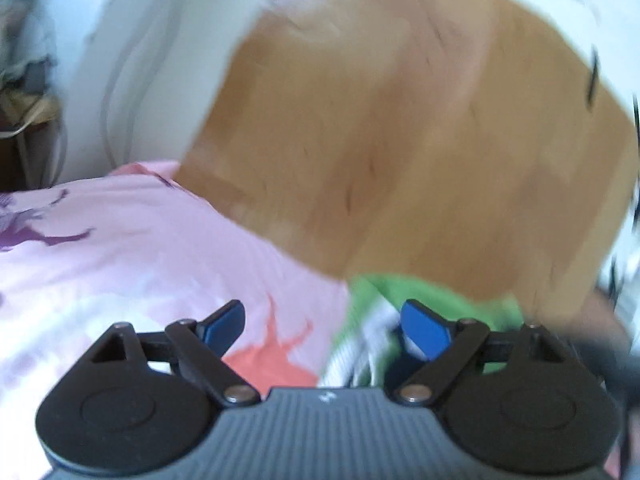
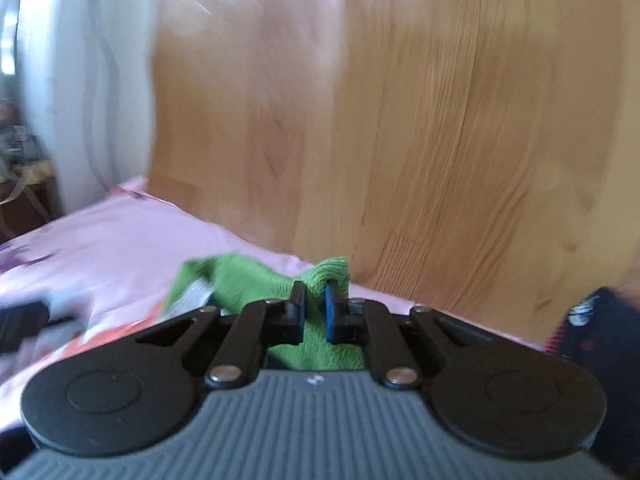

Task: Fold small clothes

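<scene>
Garment [image 2: 256, 280], green, pinched in right hand-held gripper [image 2: 314, 312].

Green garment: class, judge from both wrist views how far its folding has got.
Done: nothing shows as folded; the green garment lies rumpled on the pink sheet. In hand: the right gripper pinches its edge; the left gripper is open beside it. Left: the folding itself.

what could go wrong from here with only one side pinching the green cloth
1. The right gripper pinches only a small bunched ridge of the green cloth, so it may slip out if pulled.
2. The left gripper is open with the cloth beside one finger, so a fold now would likely drag it unevenly across the pink sheet.
3. Both views are motion-blurred; fast moves could miss the grasp.
</scene>
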